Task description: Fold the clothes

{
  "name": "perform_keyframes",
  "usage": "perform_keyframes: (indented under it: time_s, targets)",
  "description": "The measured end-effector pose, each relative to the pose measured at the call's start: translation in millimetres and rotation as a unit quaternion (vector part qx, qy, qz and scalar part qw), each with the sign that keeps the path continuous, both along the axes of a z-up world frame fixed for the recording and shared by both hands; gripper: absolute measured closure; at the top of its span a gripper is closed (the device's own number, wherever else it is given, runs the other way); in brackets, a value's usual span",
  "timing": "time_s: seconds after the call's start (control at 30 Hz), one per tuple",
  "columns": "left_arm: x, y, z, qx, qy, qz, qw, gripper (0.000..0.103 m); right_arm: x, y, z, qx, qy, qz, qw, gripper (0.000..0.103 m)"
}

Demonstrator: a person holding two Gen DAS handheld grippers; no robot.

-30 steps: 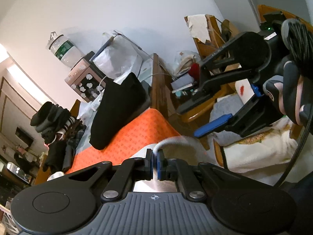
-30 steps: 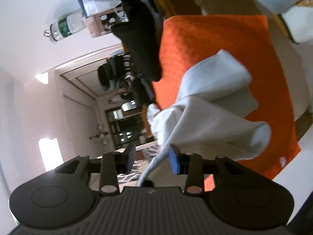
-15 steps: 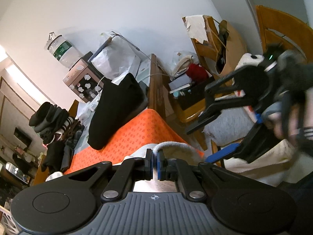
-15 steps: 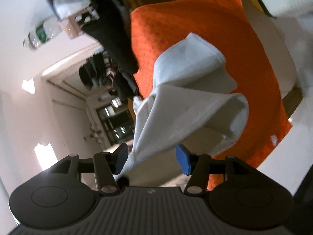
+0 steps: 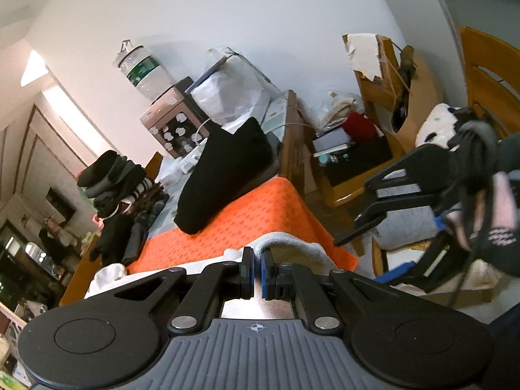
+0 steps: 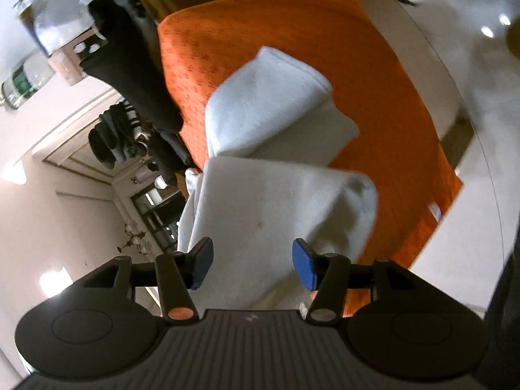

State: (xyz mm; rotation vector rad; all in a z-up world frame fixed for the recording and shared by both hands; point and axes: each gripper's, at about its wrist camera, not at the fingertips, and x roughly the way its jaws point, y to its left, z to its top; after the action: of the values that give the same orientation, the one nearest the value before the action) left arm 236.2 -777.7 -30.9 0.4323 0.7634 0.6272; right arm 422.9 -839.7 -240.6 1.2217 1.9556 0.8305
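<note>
A white garment (image 6: 276, 149) lies partly folded on an orange cloth (image 6: 373, 81) that covers the table. My left gripper (image 5: 256, 271) is shut on a rolled edge of the white garment (image 5: 286, 243), low in the left wrist view. My right gripper (image 6: 252, 261) is open, its blue pads wide apart just above the garment's near fold, with no cloth pinched between them. In the left wrist view the right gripper (image 5: 377, 247) hangs at the far right in a gloved hand (image 5: 500, 214), beyond the table's corner.
A folded black garment (image 5: 224, 172) lies at the far end of the orange cloth (image 5: 247, 221). A pile of dark clothes (image 5: 117, 188) sits to the left. Wooden chairs (image 5: 487, 74), a box and a water bottle (image 5: 143, 71) stand by the wall.
My right gripper has opened wider and let the white garment go; it has drawn back toward the table's corner. The left gripper has stayed shut on the garment's edge.
</note>
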Motion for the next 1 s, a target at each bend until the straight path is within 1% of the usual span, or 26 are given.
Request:
perform_keyframes:
  time_s: [0.03,0.1,0.2,0.23,0.27,0.3,0.33,0.4,0.47,0.5,0.63,0.67,0.7,0.73,0.8,0.83,0.87,0.93,1.0]
  targets:
    - [0.5,-0.5,0.2,0.0,-0.002,0.0,1.0,0.097,-1.4,-1.3,0.2,0.001,0.007,0.003,1.0,0.036]
    - [2.0,-1.9,1.1,-0.001,-0.005,0.0,1.0,0.097,-4.3,-3.9,0.5,0.003,0.021,0.008,1.0,0.033]
    - [3.2,-3.9,2.0,-0.002,-0.006,0.0,1.0,0.097,-4.3,8.6,-15.0,-0.002,0.032,-0.005,0.999,0.033]
    - [2.2,-4.1,1.4,-0.002,-0.006,0.003,1.0,0.097,-2.3,15.6,-22.3,-0.003,0.034,-0.014,0.999,0.034]
    - [1.3,-4.4,0.9,-0.003,-0.006,0.006,1.0,0.097,-0.4,22.6,-29.6,-0.004,0.035,-0.024,0.999,0.038]
    - [0.2,-4.6,0.1,-0.004,-0.005,0.01,0.9999,0.097,2.5,27.2,-30.6,-0.001,0.034,-0.03,0.999,0.06]
    - [-1.3,-4.4,-1.3,-0.005,-0.005,0.017,0.9998,0.097,5.5,31.2,-30.2,0.002,0.032,-0.035,0.999,0.097]
    - [-4.6,-3.7,-4.9,-0.009,-0.008,0.038,0.9992,0.097,11.5,39.3,-29.4,0.008,0.028,-0.045,0.999,0.098]
    - [-9.0,-0.9,-8.8,-0.015,-0.015,0.067,0.9975,0.097,21.6,44.6,-1.8,0.042,-0.005,-0.036,0.998,0.098]
    - [-11.0,0.1,-10.7,-0.018,-0.019,0.081,0.9964,0.097,26.4,46.9,13.0,0.058,-0.015,-0.033,0.998,0.098]
    - [-13.9,-1.1,-18.8,-0.039,-0.048,0.134,0.9891,0.096,45.8,50.6,69.5,0.101,-0.037,-0.019,0.994,0.098]
    - [-13.0,-2.8,-21.0,-0.044,-0.058,0.146,0.9865,0.096,49.5,52.4,80.9,0.108,-0.04,-0.014,0.993,0.098]
    - [-11.8,-4.3,-23.2,-0.05,-0.071,0.16,0.9832,0.094,53.0,54.3,92.1,0.116,-0.042,-0.009,0.992,0.098]
    - [-9.7,-5.4,-25.5,-0.058,-0.088,0.177,0.9785,0.092,56.1,56.9,100.7,0.122,-0.042,-0.003,0.992,0.098]
    - [-5.4,-6.4,-29.2,-0.073,-0.121,0.207,0.9681,0.092,61.2,63.2,116.5,0.132,-0.044,0.013,0.99,0.098]
    - [-2.3,-7.5,-31.1,-0.077,-0.137,0.22,0.9629,0.09,63.2,66.8,124.1,0.136,-0.047,0.024,0.989,0.098]
    - [1.2,-9.0,-33.1,-0.079,-0.154,0.232,0.9572,0.086,65.5,69.6,128.9,0.137,-0.049,0.034,0.989,0.098]
    - [8.6,-10.8,-38.3,-0.087,-0.182,0.257,0.9452,0.064,70.3,74.9,137.2,0.139,-0.05,0.051,0.988,0.097]
    - [15.6,-12.4,-44.8,-0.099,-0.206,0.282,0.9318,0.058,74.3,78.2,142.6,0.139,-0.049,0.067,0.987,0.097]
